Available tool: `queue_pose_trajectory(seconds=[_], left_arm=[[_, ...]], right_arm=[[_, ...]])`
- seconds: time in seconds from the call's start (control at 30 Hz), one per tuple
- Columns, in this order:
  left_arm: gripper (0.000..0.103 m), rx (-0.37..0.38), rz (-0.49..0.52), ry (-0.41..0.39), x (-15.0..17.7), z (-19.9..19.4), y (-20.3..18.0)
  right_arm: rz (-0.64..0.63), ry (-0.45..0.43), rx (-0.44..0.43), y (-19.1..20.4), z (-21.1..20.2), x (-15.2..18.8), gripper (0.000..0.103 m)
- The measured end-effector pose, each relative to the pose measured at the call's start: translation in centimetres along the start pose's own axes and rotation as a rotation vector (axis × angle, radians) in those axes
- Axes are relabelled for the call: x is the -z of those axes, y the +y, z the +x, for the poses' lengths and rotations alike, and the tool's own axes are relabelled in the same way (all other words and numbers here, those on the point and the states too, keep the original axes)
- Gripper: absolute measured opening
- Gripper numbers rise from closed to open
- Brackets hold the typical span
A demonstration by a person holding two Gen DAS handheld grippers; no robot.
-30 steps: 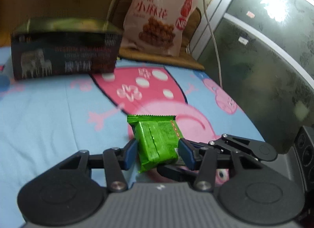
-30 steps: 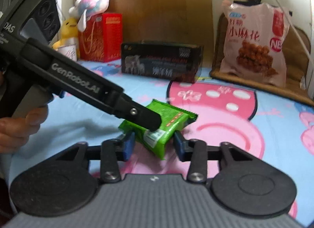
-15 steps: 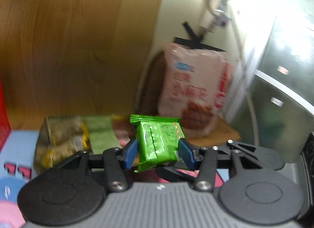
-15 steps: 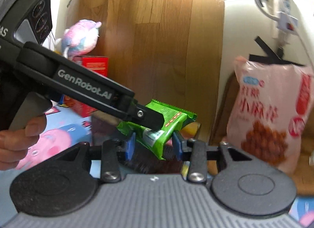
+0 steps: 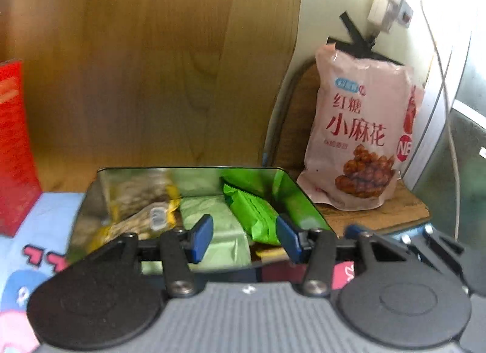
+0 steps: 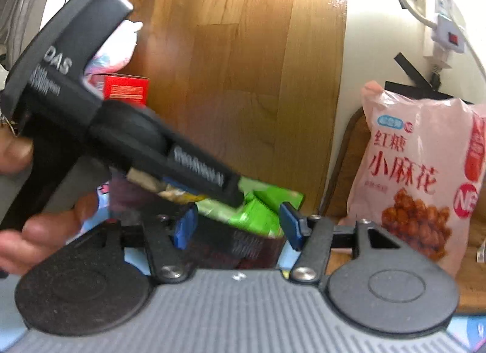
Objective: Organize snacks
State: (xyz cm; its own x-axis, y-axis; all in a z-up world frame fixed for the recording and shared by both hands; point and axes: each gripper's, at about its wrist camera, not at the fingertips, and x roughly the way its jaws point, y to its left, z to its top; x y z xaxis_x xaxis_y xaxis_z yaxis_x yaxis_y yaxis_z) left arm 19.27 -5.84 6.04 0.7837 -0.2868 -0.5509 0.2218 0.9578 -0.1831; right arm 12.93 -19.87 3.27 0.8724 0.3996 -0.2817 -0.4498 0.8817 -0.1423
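Looking along the left tongs (image 5: 244, 239): an open dark box (image 5: 188, 168) on the printed cloth (image 5: 45, 210), holding a yellow packet (image 5: 145, 219) and a pale green packet (image 5: 218, 231). The green snack packet (image 5: 252, 216) leans inside at the right wall, likely just delivered. The tongs stand partly apart, the left pad clear of it, so no clamp shows. The pink snack bag (image 5: 358, 140) stands unsorted beyond.

Right wrist view: the right tongs (image 6: 238, 225) are opening, the packet between but untouched, to let it drop. A hand (image 6: 45, 231) aims the other tool into the box.
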Motion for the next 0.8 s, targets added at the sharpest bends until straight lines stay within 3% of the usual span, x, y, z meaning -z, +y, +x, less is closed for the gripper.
queue_pose_trajectory(seconds=[0.07, 0.3, 0.63, 0.8], left_arm=[[0.047, -0.018, 0.013, -0.018, 0.9, -1.8, -0.5], [0.049, -0.115, 0.084, -0.014, 4.7, -6.8, -2.2], [0.054, -0.205, 0.080, 0.081, 11.0, -10.6, -1.8], [0.059, -0.237, 0.069, 0.104, 12.6, -11.2, -1.5]], right_arm=[[0.047, 0.000, -0.004, 0.3, -1.6, 0.8, 0.081], [0.283, 0.003, -0.013, 0.8, -5.8, 3.3, 0.095], [0.449, 0.008, 0.023, 1.5, -10.0, 5.2, 0.103], [0.495, 0.022, 0.050, 2.3, -10.9, 5.5, 0.103]])
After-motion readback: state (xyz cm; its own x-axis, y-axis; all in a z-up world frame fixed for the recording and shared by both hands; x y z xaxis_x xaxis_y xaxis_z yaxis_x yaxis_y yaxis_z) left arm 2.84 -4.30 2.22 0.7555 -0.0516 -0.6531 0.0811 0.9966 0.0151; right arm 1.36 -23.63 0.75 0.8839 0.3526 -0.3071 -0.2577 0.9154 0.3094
